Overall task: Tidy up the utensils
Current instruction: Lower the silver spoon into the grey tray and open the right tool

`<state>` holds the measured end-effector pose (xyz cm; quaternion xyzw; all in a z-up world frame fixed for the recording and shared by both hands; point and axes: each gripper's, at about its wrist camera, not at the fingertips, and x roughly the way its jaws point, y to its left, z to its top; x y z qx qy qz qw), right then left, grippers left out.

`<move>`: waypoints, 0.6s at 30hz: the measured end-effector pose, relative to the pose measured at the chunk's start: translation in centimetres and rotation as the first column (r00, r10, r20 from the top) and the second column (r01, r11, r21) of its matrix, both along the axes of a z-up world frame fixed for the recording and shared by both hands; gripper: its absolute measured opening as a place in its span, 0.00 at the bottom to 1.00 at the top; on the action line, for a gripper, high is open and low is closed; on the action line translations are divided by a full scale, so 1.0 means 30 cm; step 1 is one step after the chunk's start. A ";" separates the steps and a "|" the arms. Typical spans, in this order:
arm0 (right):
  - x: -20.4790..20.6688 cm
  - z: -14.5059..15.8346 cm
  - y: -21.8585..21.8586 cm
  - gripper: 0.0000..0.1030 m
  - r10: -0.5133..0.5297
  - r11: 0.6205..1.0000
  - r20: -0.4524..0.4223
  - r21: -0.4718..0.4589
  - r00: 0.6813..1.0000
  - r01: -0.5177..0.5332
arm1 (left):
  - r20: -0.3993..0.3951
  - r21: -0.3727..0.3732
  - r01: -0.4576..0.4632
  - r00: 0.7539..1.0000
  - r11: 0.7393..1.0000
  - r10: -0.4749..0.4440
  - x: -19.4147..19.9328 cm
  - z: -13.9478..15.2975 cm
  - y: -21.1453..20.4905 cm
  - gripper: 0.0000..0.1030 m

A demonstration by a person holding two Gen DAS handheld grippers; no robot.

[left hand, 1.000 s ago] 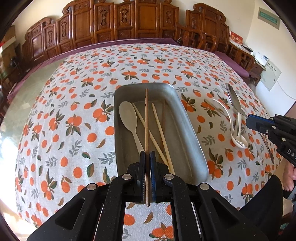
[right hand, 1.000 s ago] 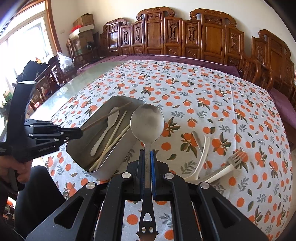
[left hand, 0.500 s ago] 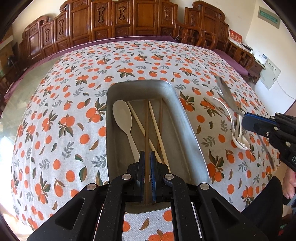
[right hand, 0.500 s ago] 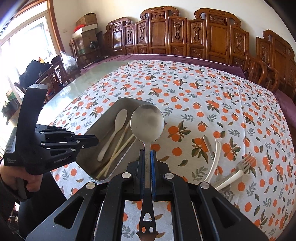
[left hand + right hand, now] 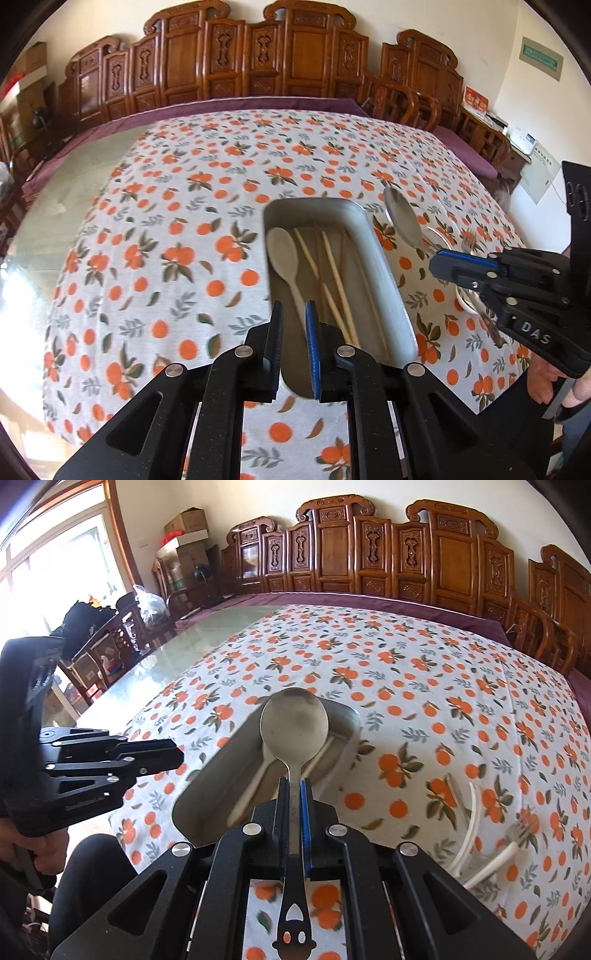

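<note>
the left tool (image 5: 293, 317) hangs over the near end of a grey rectangular metal tray (image 5: 386, 273) on the orange-printed table (image 5: 166, 221), its jaws opening with nothing between them. a pale wooden spoon (image 5: 282, 251) and light wooden chopsticks (image 5: 334, 273) lie inside. the right tool (image 5: 437, 260) grips a shiny steel spoon (image 5: 402, 218) beside the tray.

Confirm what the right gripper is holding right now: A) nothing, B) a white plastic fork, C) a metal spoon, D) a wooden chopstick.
C: the right gripper is clamped on the handle of the metal spoon, whose bowl sticks out over the metal tray.
</note>
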<state>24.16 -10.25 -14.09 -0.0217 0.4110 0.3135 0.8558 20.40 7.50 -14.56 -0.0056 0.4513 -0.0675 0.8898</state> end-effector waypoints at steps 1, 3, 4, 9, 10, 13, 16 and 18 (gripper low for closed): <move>0.004 -0.001 0.014 0.07 0.002 1.000 -0.002 0.001 1.000 -0.002 | 0.003 0.002 -0.003 1.000 1.000 0.003 -0.003 0.005 0.009 0.10; 0.012 -0.005 0.041 0.07 0.004 1.000 -0.012 0.009 1.000 -0.004 | 0.011 0.010 -0.014 1.000 1.000 0.014 -0.010 0.018 0.029 0.10; 0.016 -0.009 0.054 0.07 0.006 1.000 -0.016 0.010 1.000 -0.006 | 0.014 0.012 -0.019 1.000 1.000 0.018 -0.012 0.023 0.037 0.10; 0.042 -0.025 0.111 0.07 -0.001 1.000 -0.040 0.015 0.999 0.001 | 0.030 0.013 -0.037 0.999 0.999 0.037 -0.027 0.042 0.077 0.10; 0.047 -0.029 0.121 0.07 -0.003 1.000 -0.046 0.016 0.999 0.004 | 0.031 0.012 -0.040 0.999 0.999 0.039 -0.028 0.044 0.082 0.10; 0.065 -0.048 0.152 0.07 -0.006 1.000 -0.063 0.009 0.998 0.006 | 0.033 0.014 -0.045 0.998 0.999 0.045 -0.038 0.045 0.096 0.10; 0.076 -0.070 0.186 0.07 -0.008 1.000 -0.069 -0.022 0.998 0.006 | 0.035 0.016 -0.053 0.998 0.998 0.052 -0.050 0.045 0.112 0.10; 0.084 -0.090 0.207 0.07 -0.015 0.999 -0.078 -0.042 0.997 0.012 | 0.036 0.015 -0.058 0.998 0.998 0.058 -0.057 0.044 0.124 0.11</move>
